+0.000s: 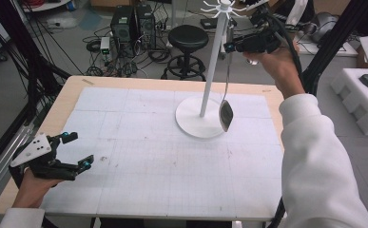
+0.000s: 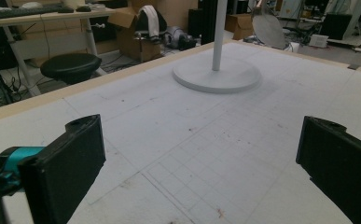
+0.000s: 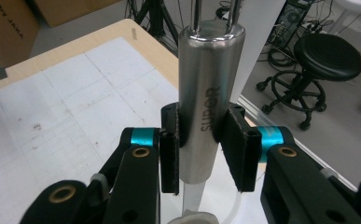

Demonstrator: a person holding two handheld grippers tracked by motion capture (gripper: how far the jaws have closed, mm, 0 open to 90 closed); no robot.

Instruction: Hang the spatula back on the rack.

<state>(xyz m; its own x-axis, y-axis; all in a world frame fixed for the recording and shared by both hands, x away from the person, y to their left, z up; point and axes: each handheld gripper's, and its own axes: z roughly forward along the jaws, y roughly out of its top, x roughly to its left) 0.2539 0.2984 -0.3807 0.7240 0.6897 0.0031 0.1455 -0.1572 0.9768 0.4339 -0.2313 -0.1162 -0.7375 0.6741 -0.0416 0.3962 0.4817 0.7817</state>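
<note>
1. Step, as judged: hanging the ladle (image 1: 226,102) on the white stand (image 1: 209,71); next, its top loop must meet a hook.
2. Ladle: polished steel, dangling beside the pole, bowl low over the base.
3. Right gripper (image 3: 201,149): jaws clamped on its handle.
4. Left gripper (image 1: 74,151): jaws apart, holding nothing, near the table (image 1: 124,85) corner.

We look along our left gripper (image 2: 197,163), its two black jaws spread wide above the gridded white mat (image 2: 206,140). Ahead stands a white stand (image 2: 217,70), pole rising from its round base (a shiny ladle bowl (image 2: 267,29) hangs beyond). A black stool (image 2: 71,66) sits off the table's edge.
</note>
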